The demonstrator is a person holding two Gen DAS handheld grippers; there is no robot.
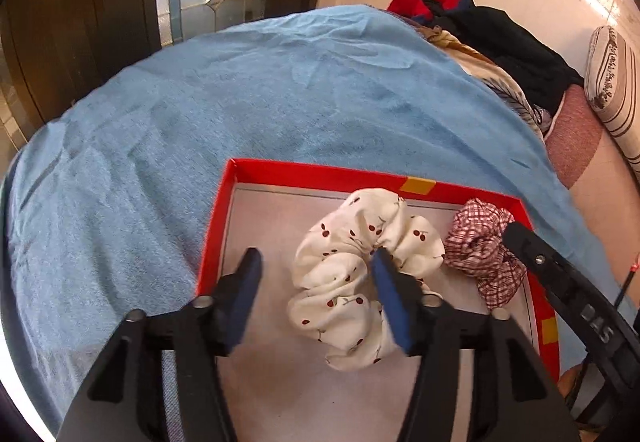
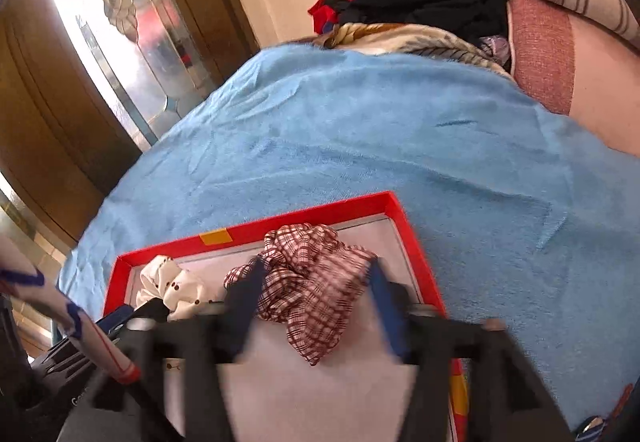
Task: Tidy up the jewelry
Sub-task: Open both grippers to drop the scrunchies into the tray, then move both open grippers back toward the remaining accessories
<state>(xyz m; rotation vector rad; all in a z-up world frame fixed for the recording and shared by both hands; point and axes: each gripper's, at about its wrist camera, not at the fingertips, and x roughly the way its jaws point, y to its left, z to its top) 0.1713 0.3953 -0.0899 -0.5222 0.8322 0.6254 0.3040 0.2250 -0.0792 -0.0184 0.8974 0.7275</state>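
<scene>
Both scrunchies lie in the red box [image 1: 416, 185]: cherry scrunchie [image 1: 352, 274] centre, checked scrunchie [image 2: 312, 282] at its 3 o'clock. Both the left gripper [image 1: 316, 282] and right gripper [image 2: 312, 298] have fingers apart, empty; lift straight up, avoiding snags.

You have 2 scrunchies: 1 white cherry-print scrunchie [image 1: 352, 278], 1 red plaid scrunchie [image 1: 482, 246] | 1 red box [image 1: 218, 213], lower centre of frame | 1 blue cloth [image 1: 240, 101] | 1 clothes pile [image 1: 480, 25], upper right | 1 striped pillow [image 1: 616, 89], right edge | 2 grippers: left gripper [image 1: 316, 282], right gripper [image 2: 316, 294].
</scene>
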